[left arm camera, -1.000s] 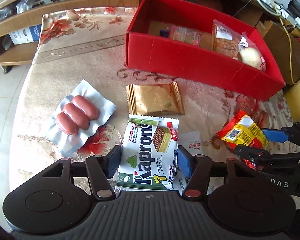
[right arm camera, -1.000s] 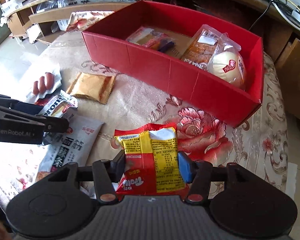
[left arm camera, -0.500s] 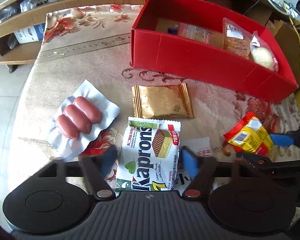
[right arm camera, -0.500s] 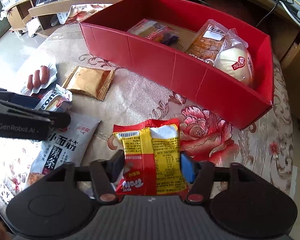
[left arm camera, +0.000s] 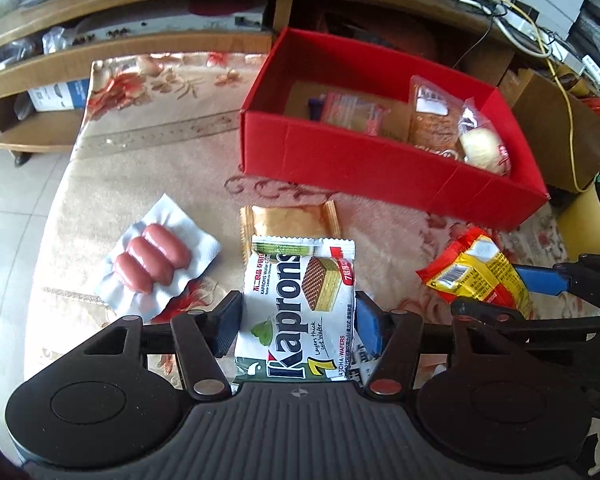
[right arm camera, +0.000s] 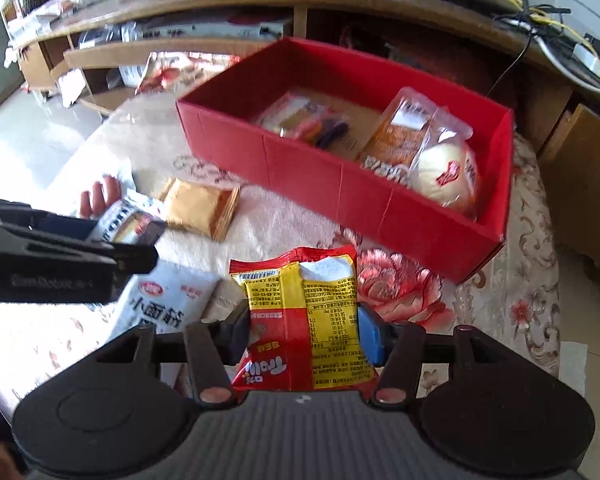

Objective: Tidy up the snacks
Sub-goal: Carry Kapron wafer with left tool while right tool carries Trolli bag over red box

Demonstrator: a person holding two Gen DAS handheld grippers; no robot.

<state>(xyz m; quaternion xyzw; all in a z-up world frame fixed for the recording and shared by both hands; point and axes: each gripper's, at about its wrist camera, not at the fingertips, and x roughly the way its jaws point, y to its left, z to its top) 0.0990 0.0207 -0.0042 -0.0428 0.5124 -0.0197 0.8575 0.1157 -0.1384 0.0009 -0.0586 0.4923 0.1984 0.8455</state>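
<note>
My left gripper [left arm camera: 298,322] is shut on a white and green Kaprons wafer pack [left arm camera: 300,304], held off the table. My right gripper [right arm camera: 302,330] is shut on a red and yellow snack bag [right arm camera: 304,312], also lifted; that bag [left arm camera: 476,274] shows at the right of the left wrist view. The red box [left arm camera: 380,168] stands beyond both, with several wrapped snacks inside, among them a round bun [right arm camera: 446,174]. On the table lie a gold packet [left arm camera: 290,220], a sausage pack [left arm camera: 152,258] and a white noodle-snack pack [right arm camera: 164,300].
The table wears a beige floral cloth [left arm camera: 160,152]. Wooden shelves [left arm camera: 100,60] with clutter stand behind it. Cables [left arm camera: 536,20] hang at the back right, and a cardboard box [left arm camera: 556,140] sits beside the red box. Tiled floor [left arm camera: 4,208] lies to the left.
Both grippers have risen with their packs still held. The table and red box now look farther away, and more of the shelves behind shows.
</note>
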